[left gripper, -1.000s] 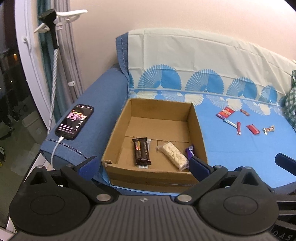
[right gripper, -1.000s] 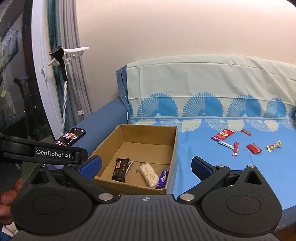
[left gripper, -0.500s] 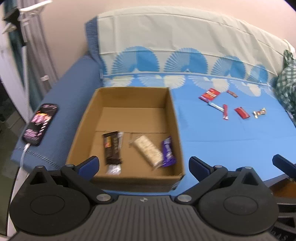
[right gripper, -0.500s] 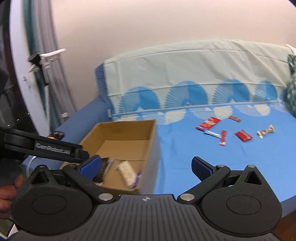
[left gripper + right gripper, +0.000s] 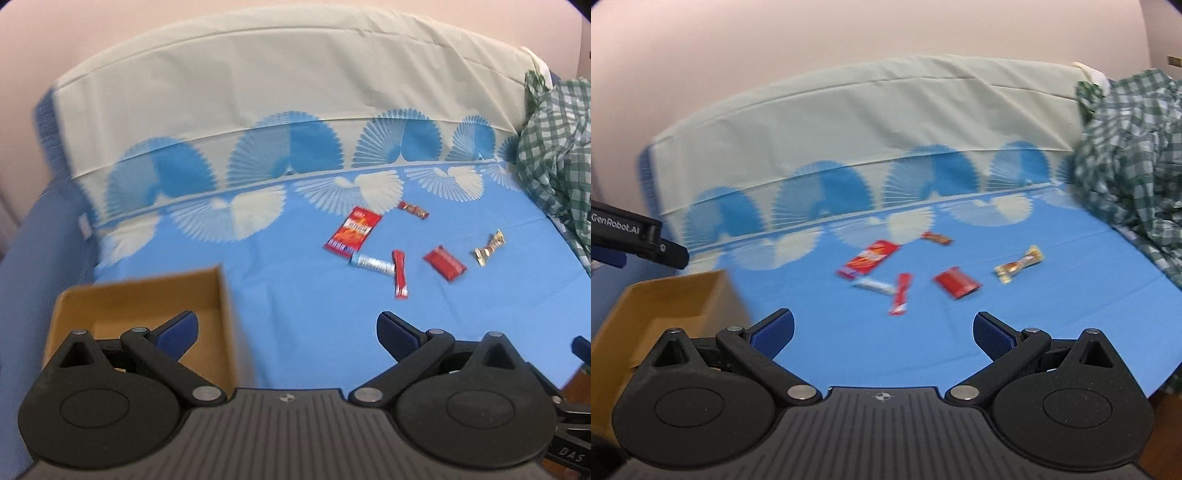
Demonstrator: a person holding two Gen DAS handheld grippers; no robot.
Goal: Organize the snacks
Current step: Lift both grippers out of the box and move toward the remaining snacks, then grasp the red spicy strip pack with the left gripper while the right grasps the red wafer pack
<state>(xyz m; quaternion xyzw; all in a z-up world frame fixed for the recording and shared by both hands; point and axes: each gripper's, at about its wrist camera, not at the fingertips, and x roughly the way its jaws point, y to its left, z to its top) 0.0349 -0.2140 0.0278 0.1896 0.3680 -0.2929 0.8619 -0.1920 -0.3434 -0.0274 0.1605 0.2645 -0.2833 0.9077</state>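
The right wrist view shows a black bar printed "GenRobot.AI" point(image 5: 626, 240) at its left edge; the left wrist view does not show it. The left wrist view renders the snacks sharply, whereas the right wrist view is motion-blurred.

The cardboard box point(image 5: 218, 314) sits at lower left in both views, partly hidden behind the gripper bodies. Its contents cannot be seen.

Six loose snacks lie close together on the blue sheet point(image 5: 295, 314), well apart from the box:
- a flat red packet point(image 5: 352, 231);
- a small red-brown candy point(image 5: 414, 210) beyond it;
- a silver-blue stick point(image 5: 371, 263), touching a narrow red stick point(image 5: 399, 273);
- a red square packet point(image 5: 444, 263);
- a gold twist-wrapped candy point(image 5: 489, 247), furthest right.

Print on the wrappers is illegible. A green checked cloth point(image 5: 557, 147) is bunched at the right edge.

The left gripper point(image 5: 286, 328) has its fingers spread wide and holds nothing. The right gripper point(image 5: 882, 330) is likewise spread and empty. Both are above the sheet, short of the snacks.
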